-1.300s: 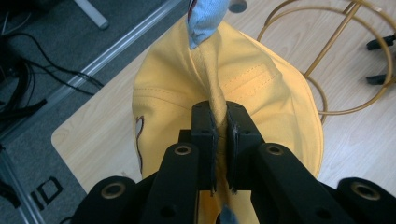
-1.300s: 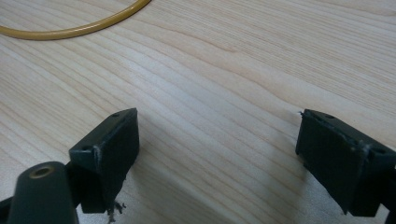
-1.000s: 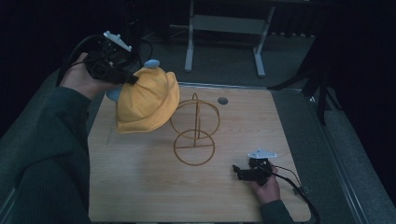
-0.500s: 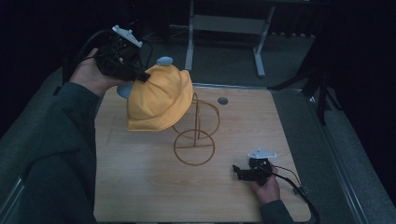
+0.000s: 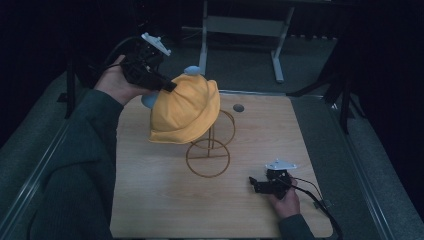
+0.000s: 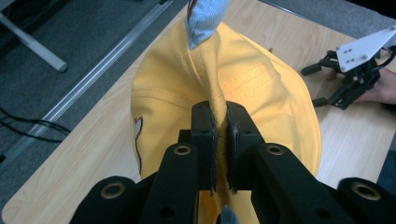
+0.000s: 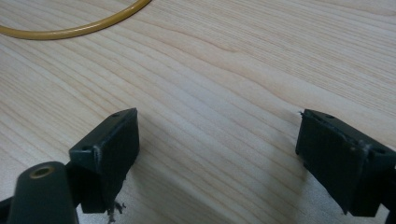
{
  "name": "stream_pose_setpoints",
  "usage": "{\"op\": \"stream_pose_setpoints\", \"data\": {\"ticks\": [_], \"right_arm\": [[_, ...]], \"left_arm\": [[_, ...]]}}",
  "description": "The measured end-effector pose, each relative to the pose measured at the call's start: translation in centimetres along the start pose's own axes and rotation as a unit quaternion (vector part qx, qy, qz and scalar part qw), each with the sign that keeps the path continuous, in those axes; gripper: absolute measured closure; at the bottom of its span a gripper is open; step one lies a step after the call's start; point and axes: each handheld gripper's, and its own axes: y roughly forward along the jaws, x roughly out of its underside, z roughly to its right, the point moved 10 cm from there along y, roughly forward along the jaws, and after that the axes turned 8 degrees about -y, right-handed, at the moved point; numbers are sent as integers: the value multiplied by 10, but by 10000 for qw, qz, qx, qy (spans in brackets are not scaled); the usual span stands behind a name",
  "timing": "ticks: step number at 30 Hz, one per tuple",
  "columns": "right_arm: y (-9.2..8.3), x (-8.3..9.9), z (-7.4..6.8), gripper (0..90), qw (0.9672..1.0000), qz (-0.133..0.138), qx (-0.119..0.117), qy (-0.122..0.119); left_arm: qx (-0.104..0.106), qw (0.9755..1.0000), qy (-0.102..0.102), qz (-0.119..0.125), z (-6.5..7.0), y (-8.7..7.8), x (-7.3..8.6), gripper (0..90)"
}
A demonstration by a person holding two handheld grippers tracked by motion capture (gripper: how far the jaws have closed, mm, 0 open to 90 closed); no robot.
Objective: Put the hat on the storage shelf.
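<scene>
A yellow cap [image 5: 186, 110] with a pale blue tip hangs above the table, just over the top of a golden wire stand [image 5: 209, 150]. My left gripper [image 5: 167, 86] is shut on a fold of the yellow cap [image 6: 261, 88] near its crown, its jaws pinching the fabric. The stand's ring base lies on the wooden table [image 5: 150, 200], and its upper hoop is partly hidden by the cap. My right gripper [image 5: 254, 184] rests on the table at the front right, open, with bare wood between its jaws. An arc of the stand's base ring [image 7: 70, 29] curves beyond my right gripper [image 7: 217, 149].
A small dark round mark [image 5: 238, 107] sits on the table behind the stand. A metal frame [image 5: 240, 30] stands on the dark floor beyond the table. Grey rails run along both table sides.
My left gripper has carried the cap to the right, from beside the stand to over its top. The right gripper has stayed where it was.
</scene>
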Motion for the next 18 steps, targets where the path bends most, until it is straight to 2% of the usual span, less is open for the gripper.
{"op": "stream_pose_setpoints", "data": {"ticks": [6, 8, 15, 18], "right_arm": [[0, 0, 0, 132, 10000, 9, 3, -3], [0, 0, 0, 132, 10000, 10, 3, -4], [0, 0, 0, 132, 10000, 6, -3, 25], [0, 0, 0, 132, 10000, 1, -4, 20]], "left_arm": [[68, 9999, 91, -18, 12, 14, -10, 832], [68, 9999, 91, -18, 12, 14, -10, 831], [86, 9995, 241, -163, 24, 37, -16, 826], [126, 9996, 208, -166, 27, 46, -19, 823]]}}
